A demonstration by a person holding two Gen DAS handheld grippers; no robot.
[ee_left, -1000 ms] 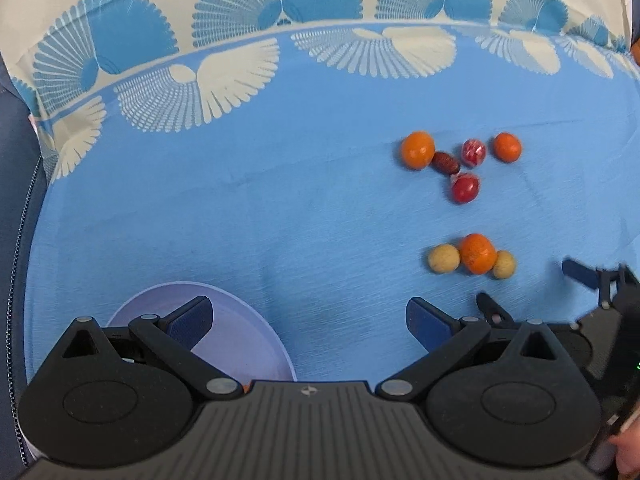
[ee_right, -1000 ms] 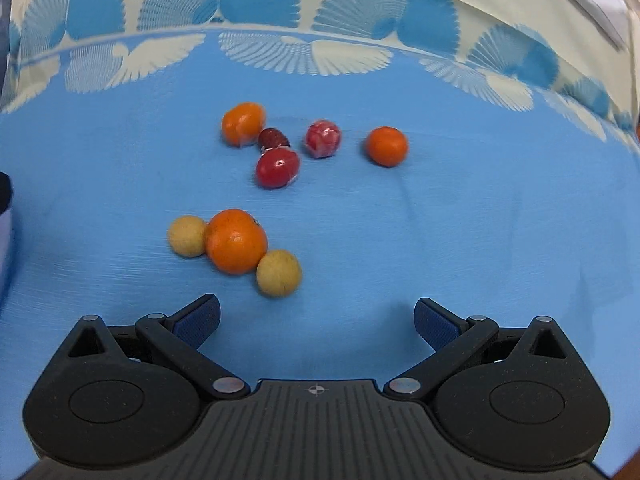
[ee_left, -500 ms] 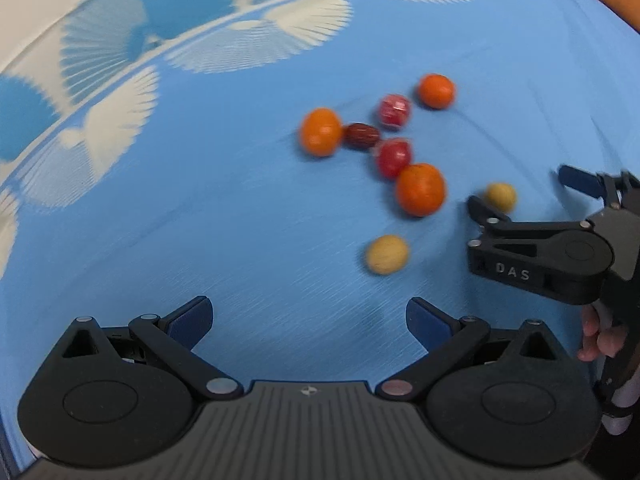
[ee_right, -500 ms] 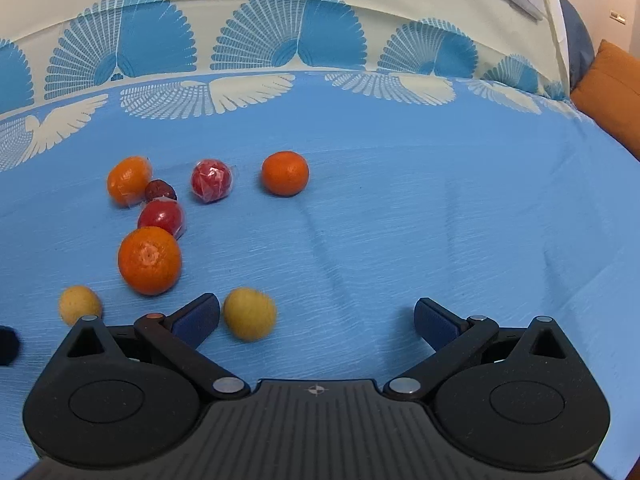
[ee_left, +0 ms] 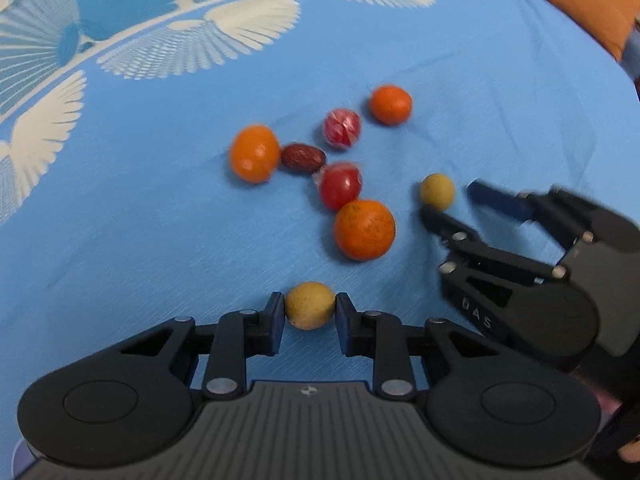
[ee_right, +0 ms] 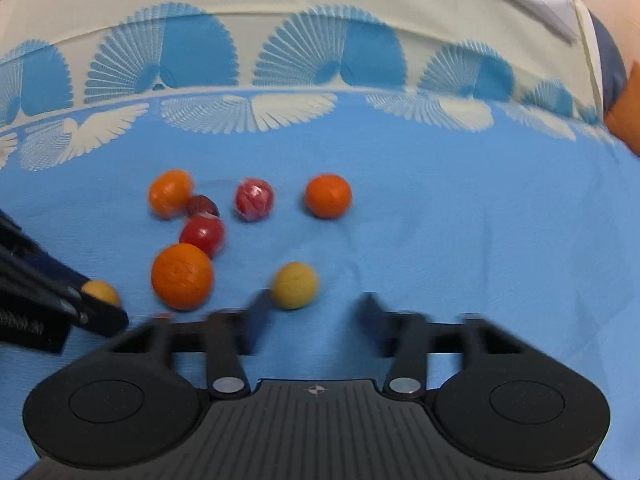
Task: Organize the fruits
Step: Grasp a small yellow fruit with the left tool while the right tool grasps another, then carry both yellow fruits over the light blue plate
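A: Which step does this moment show?

B: The pick-up. The left gripper [ee_left: 310, 306] is closing, and its pads already touch both sides of a yellow fruit [ee_left: 310, 305] that sits on the blue cloth [ee_left: 140, 220]. The big orange [ee_left: 364, 229] serves as landmark: this fruit lies just on the camera's side of it.

A: And the right gripper [ee_right: 310, 320]?

B: Its jaws are also closing, blurred by motion, but still apart. A second yellow fruit [ee_right: 295, 285] lies just beyond the left fingertip, not yet between the pads. In the left view it sits to the right of the big orange.

A: Where is the rest of the fruit?

B: All beyond the big orange. A red fruit [ee_left: 341, 185] touches it. Farther on lie a brown date [ee_left: 303, 158], a small orange [ee_left: 254, 153], a wrapped red fruit [ee_left: 342, 127] and another small orange [ee_left: 390, 105].

A: Any container?

B: A pale sliver shows at the lower left corner of the left view. It cannot be identified. No fruit is seen in a container.

A: What does the next move call for?

B: Likely a firm yet gentle hold, then a straight lift for the left gripper. The right must advance so that its fruit sits between the pads. Round fruit may roll from a glancing touch.
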